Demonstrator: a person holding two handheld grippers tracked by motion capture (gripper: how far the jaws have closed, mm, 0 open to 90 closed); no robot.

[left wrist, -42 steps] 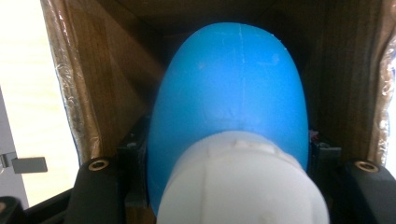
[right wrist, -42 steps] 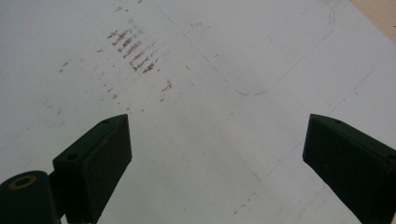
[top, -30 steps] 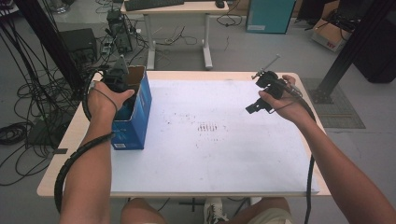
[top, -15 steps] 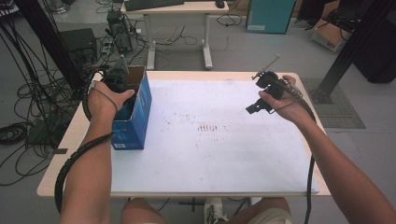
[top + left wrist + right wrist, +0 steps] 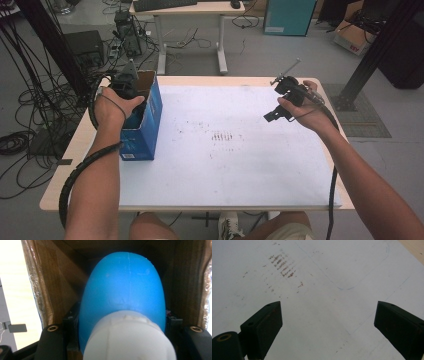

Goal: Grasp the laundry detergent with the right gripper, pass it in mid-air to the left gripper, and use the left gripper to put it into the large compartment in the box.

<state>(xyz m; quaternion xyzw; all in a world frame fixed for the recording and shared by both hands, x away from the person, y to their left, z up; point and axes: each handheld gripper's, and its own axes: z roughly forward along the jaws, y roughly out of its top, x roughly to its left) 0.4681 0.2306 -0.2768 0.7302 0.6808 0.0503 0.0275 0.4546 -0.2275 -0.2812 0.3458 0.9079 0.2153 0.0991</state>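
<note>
A blue cardboard box (image 5: pixel 145 125) with its top open stands at the table's left edge. My left gripper (image 5: pixel 129 90) reaches down into it. In the left gripper view, the left gripper (image 5: pixel 122 322) is shut on a rounded blue object with a white end (image 5: pixel 125 290), its jaws pressed against both sides, and the box's brown inner walls (image 5: pixel 57 277) stand around it. My right gripper (image 5: pixel 274 115) hangs in the person's right hand above the table's right side. In the right gripper view, the right gripper (image 5: pixel 328 320) is open with nothing between its jaws, over the white sheet (image 5: pixel 324 302).
A white sheet (image 5: pixel 225 170) covers most of the wooden table, with brown smudges (image 5: pixel 222 136) at its middle. Behind the table stand a desk (image 5: pixel 190 7), a teal cabinet (image 5: pixel 287 17) and a cardboard box (image 5: pixel 350 37). Cables (image 5: pixel 25 140) lie on the floor at left.
</note>
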